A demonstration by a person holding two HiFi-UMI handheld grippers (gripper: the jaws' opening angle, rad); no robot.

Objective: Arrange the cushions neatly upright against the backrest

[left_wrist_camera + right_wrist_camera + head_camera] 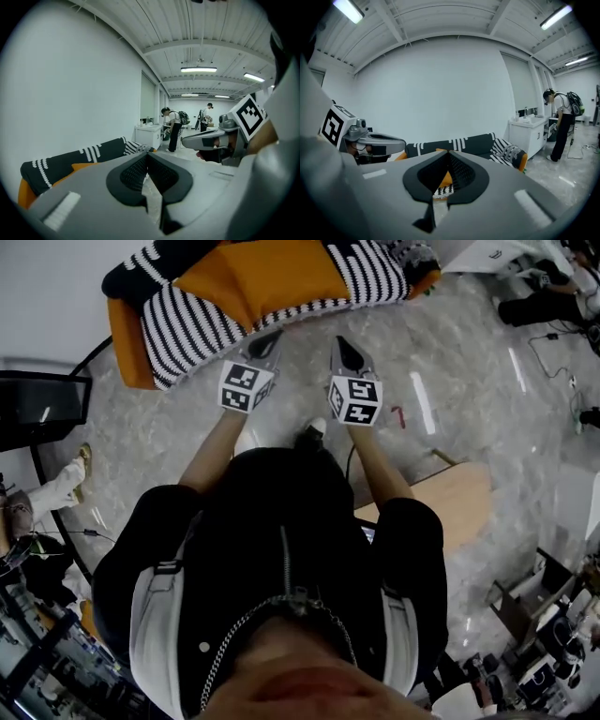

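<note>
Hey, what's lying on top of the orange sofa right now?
The sofa is draped in striped black-and-white fabric, with an orange cushion lying on it. The seat beneath is covered.

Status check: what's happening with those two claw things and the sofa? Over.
Left gripper and right gripper shut, empty. Striped cushions on orange sofa, not yet touched. Only marble floor between.
</note>
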